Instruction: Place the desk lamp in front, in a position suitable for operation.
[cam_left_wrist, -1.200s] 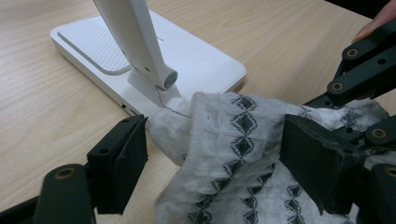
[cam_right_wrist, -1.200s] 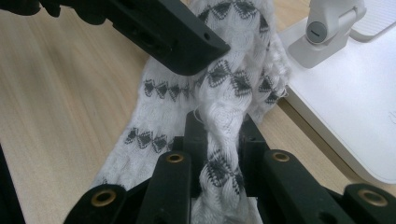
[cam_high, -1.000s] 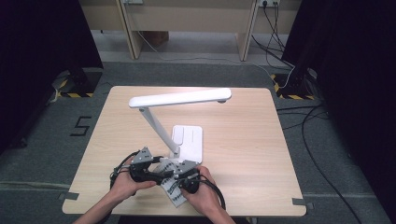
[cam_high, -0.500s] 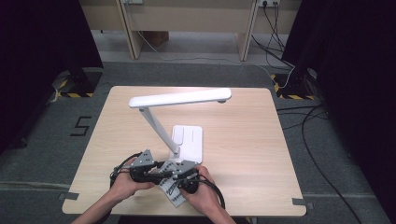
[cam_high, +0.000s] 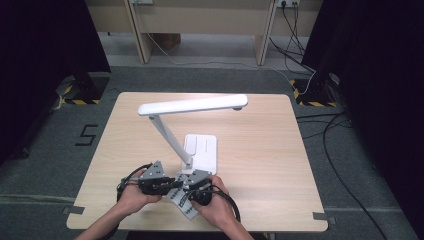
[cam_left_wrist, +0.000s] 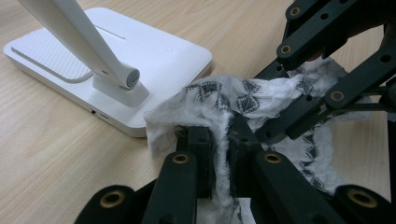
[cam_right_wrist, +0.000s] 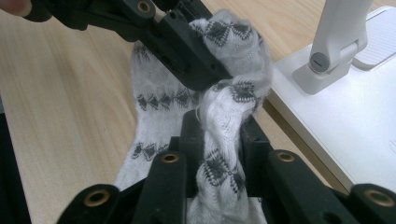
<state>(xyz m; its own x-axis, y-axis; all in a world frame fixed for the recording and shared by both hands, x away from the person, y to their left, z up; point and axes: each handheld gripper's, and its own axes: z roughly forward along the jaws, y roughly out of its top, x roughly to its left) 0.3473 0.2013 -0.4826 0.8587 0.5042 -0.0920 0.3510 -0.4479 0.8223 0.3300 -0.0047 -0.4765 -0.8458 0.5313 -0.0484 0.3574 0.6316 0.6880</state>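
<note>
A white sock (cam_high: 183, 200) with black diamond marks lies bunched near the table's front edge, beside the lamp base. My left gripper (cam_left_wrist: 223, 135) has just been closing, and its jaws now pinch a fold of the sock (cam_left_wrist: 261, 91). My right gripper (cam_right_wrist: 223, 126) faces it from the other side. Its jaws have just been opening, but a twisted bundle of the sock (cam_right_wrist: 159, 100) still fills the gap and touches both pads. In the high view the left gripper (cam_high: 169, 184) and right gripper (cam_high: 186, 189) meet tip to tip over the sock.
A white desk lamp stands mid-table. Its flat base (cam_high: 202, 150) is just behind the grippers, its slanted arm rises to a long head (cam_high: 192, 105). The base edge (cam_left_wrist: 154, 51) lies close to the sock. The wooden table (cam_high: 260, 150) stretches bare to the right.
The left gripper's jaws have drawn together on the sock. Both hands stay in the same spot at the front edge.
</note>
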